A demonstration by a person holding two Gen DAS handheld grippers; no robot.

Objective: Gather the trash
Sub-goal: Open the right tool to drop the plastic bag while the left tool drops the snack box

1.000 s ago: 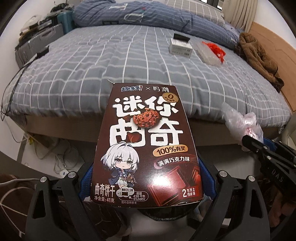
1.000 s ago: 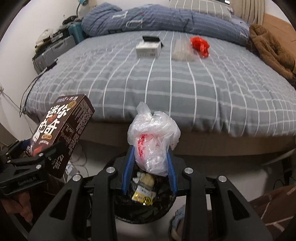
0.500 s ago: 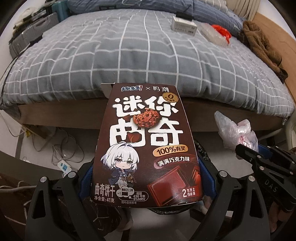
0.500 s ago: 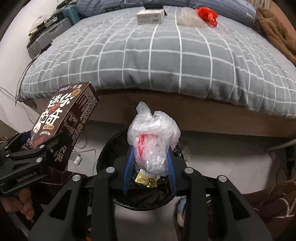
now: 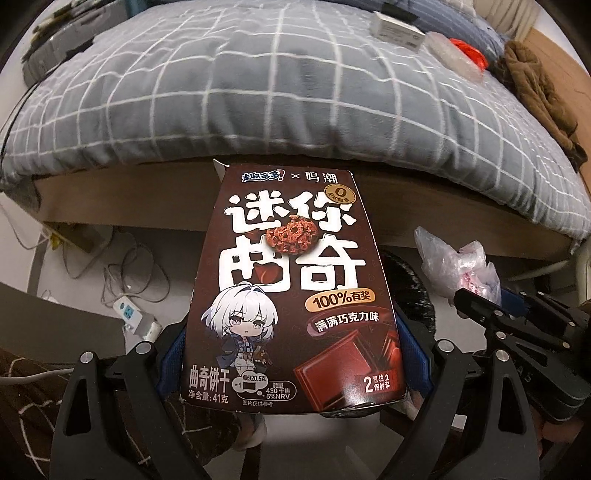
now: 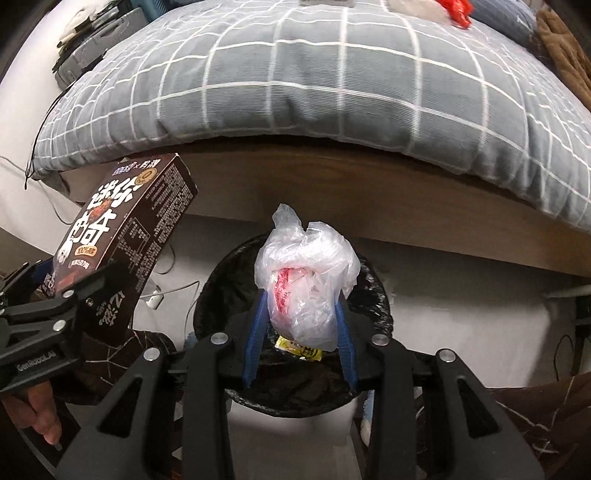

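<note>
My left gripper [image 5: 291,354] is shut on a dark brown cookie box [image 5: 291,288] with white Chinese lettering; the box also shows in the right wrist view [image 6: 122,232], held left of the bin. My right gripper [image 6: 301,321] is shut on a crumpled clear plastic bag [image 6: 306,284] with red print, held directly above a bin with a black liner [image 6: 218,280]. A yellow wrapper [image 6: 299,345] lies inside the bin. In the left wrist view the bag [image 5: 458,262] and the bin's rim [image 5: 413,284] show at the right, mostly hidden by the box.
A bed with a grey checked duvet [image 6: 332,81] stands just behind the bin. On it lie a white box [image 5: 397,29], a clear wrapper [image 5: 447,50], red plastic [image 5: 471,51] and brown clothing [image 5: 535,85]. Cables and a power strip [image 5: 129,310] lie on the floor at the left.
Both grippers have tilted down and moved toward the bin; the bag now hangs over the bin's opening. Both grips are unchanged.
</note>
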